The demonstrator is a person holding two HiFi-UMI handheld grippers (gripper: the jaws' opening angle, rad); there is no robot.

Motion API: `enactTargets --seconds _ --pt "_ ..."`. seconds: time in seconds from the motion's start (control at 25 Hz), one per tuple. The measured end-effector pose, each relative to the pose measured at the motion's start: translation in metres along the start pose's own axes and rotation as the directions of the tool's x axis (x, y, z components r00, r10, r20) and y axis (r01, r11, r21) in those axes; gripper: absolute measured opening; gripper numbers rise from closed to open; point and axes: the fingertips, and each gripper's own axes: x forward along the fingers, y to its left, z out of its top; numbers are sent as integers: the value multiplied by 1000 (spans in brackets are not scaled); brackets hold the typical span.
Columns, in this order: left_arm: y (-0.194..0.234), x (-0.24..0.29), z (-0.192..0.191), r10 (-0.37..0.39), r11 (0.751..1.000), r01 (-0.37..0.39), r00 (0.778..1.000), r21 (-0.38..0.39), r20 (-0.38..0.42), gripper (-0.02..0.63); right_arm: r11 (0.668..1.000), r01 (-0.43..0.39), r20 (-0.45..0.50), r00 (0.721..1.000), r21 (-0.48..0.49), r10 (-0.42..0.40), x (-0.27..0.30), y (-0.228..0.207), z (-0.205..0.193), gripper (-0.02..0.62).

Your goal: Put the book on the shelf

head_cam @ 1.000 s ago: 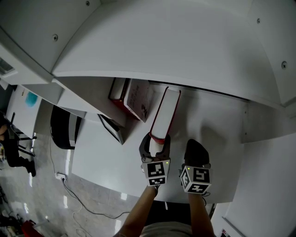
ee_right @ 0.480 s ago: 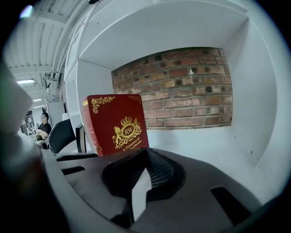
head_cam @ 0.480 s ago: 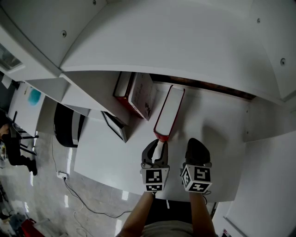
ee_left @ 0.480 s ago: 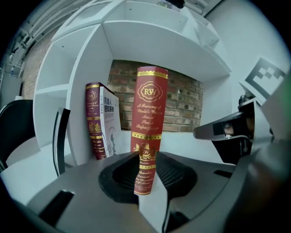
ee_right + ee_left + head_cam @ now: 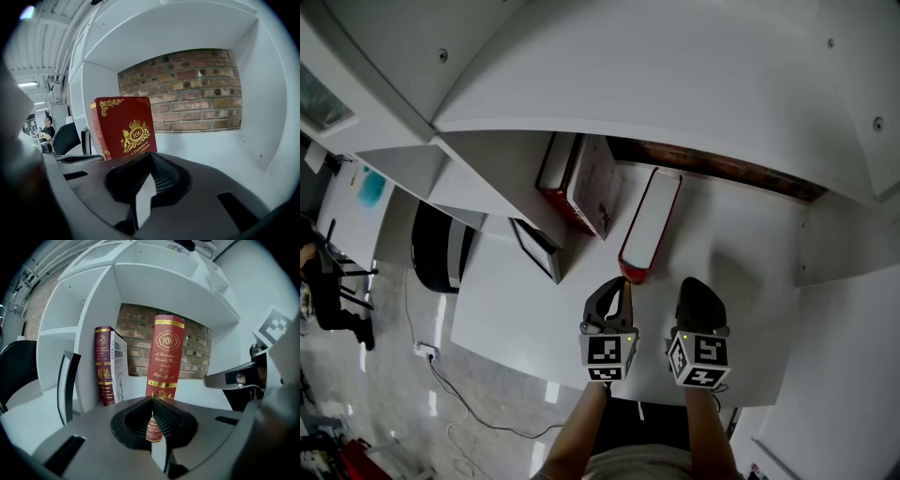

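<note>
The red book stands upright on the white shelf board, spine toward me, its front cover showing in the right gripper view. My left gripper sits just in front of the book's near end, apart from it, jaws shut with nothing between them. My right gripper hovers beside it to the right, also shut and empty. A brick wall backs the compartment.
Two more books lean against the shelf's left wall. A black flat frame stands at that wall's outer side. A black chair is further left. The shelf's right side wall closes the compartment.
The left gripper's jaws stood around the red book's near end, then drew back off it and shut. The book stays upright on the shelf. The right gripper has barely moved.
</note>
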Motion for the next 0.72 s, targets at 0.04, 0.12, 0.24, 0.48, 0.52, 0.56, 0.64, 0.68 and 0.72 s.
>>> enactTargets --seconds 0.04,0.12,0.24,0.48,0.52,0.56,0.64,0.68,0.72 --pt "0 1 0 -2 1000 2 1000 2 -1 17 1000 0 0 1000 -1 0 0 1 0 16" --pt "-2 3 0 -6 1000 6 1000 6 -2 17 1000 0 0 1000 -3 0 0 1 0 17" --pt "-3 4 1 -8 1000 8 1000 -1 0 17 1000 4 2 1000 -2 -4 0 0 1 17" --pt "-9 11 1 -28 1000 28 1000 7 -3 17 1000 22 7 1000 0 -22 0 -5 2 17" --pt "-10 12 2 -32 999 32 999 9 -2 17 1000 23 7 1000 0 -23 1 -5 2 16" --pt "-11 14 2 -36 999 36 999 10 -1 17 1000 25 8 1000 1 -25 1 -5 3 17" --pt "-13 19 4 -45 999 45 999 12 1 17 1000 29 9 1000 3 -29 1 -7 4 17" --pt "-15 22 5 -50 999 50 999 11 2 17 999 33 10 999 5 -33 1 -9 4 16" --pt "-16 24 6 -55 998 55 998 10 2 17 999 37 11 999 6 -37 0 -10 4 17"
